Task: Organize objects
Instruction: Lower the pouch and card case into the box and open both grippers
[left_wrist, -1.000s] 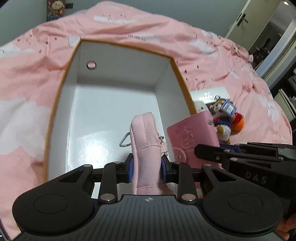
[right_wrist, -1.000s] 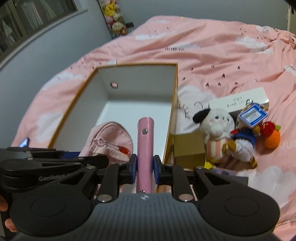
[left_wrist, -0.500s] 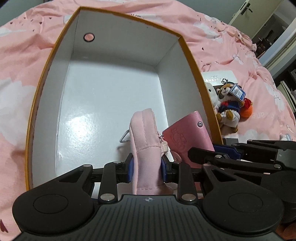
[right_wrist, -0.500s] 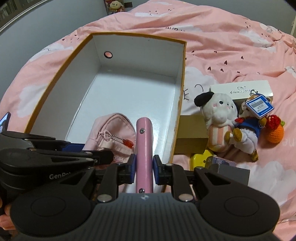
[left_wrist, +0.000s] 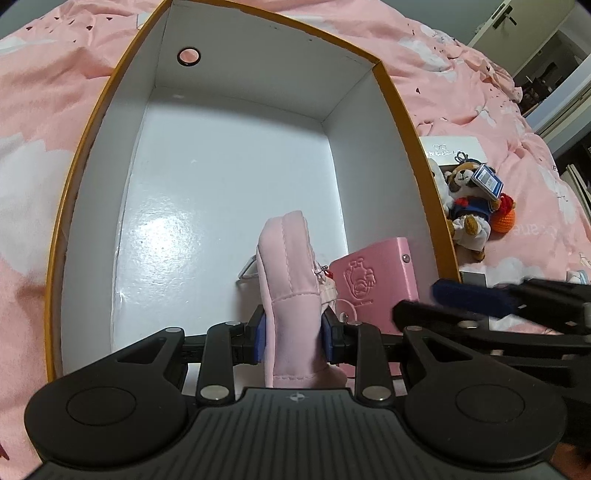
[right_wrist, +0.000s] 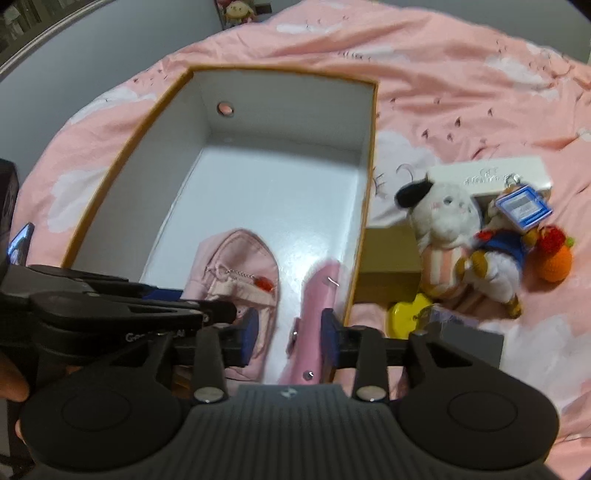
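A white box with an orange rim (left_wrist: 397, 96) lies on the pink bed. My left gripper (left_wrist: 294, 339) is shut on a pink fabric pouch (left_wrist: 291, 266), which stands on edge low inside the box near its front end. Beside it on the right stands a pink wallet (left_wrist: 373, 280) against the box's right wall. In the right wrist view my right gripper (right_wrist: 289, 336) has its jaws opening; the wallet (right_wrist: 314, 306) is between them, tilted toward the right pad, and the left pad is off it. The pouch (right_wrist: 236, 258) shows to its left.
Right of the box (right_wrist: 288, 107) lie a white plush dog (right_wrist: 447, 225), a plush in blue (right_wrist: 498, 254) with a tag, an orange crochet toy (right_wrist: 554, 262), a white flat carton (right_wrist: 487, 173), a brown carton (right_wrist: 391, 258), a yellow item (right_wrist: 406, 314) and a grey box (right_wrist: 469, 339).
The right jaws have parted from the pink wallet, which now leans right inside the box. The left gripper has sunk lower into the box with the pouch still held.
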